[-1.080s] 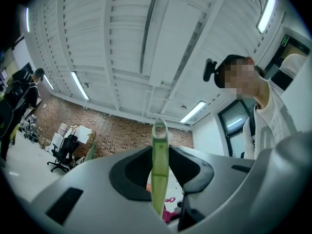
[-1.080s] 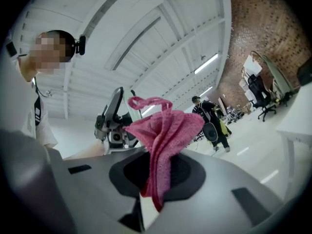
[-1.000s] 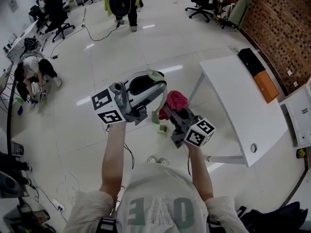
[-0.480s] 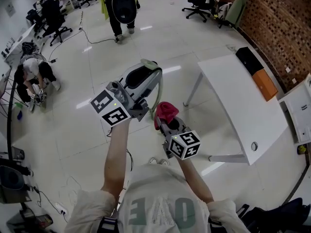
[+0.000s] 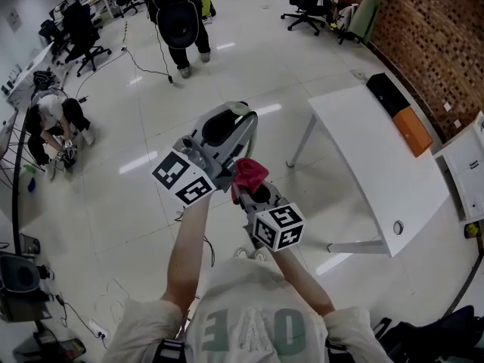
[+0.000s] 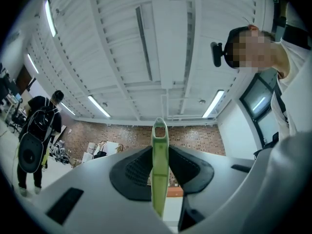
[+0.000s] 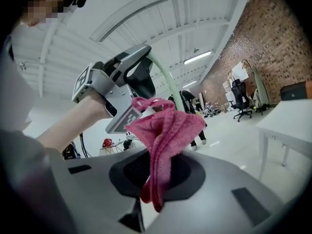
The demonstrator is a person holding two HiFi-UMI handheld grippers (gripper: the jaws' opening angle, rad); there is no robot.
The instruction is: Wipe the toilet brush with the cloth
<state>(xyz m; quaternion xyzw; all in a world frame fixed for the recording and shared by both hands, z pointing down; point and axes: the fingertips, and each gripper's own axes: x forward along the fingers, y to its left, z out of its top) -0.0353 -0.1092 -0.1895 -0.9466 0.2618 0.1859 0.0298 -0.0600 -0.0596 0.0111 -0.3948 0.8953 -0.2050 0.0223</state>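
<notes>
Standing mid-room over the white tiled floor (image 5: 113, 203); the white table (image 5: 378, 157) at the right of the head view is well clear. 2 grippers are held up at frame centre, close together. Left gripper (image 5: 231, 123) is clamped on the toilet brush (image 6: 159, 179): the pale green handle is pinched between both pads, its holed tip pokes out past the jaws, and its long axis is in line with them. The bristle end shows in no view. Right gripper (image 5: 255, 193) pinches the pink cloth (image 7: 168, 130), bunched, with most of it flopping out beyond the jaws. Key relation: in the right gripper view the handle runs upper left to lower right, directly behind the cloth's top edge; contact can't be confirmed. In the head view the cloth sits just below-right of the left jaws. My read: the right hand is the mover, and the cloth needs pressing onto the handle and running along its length.
</notes>
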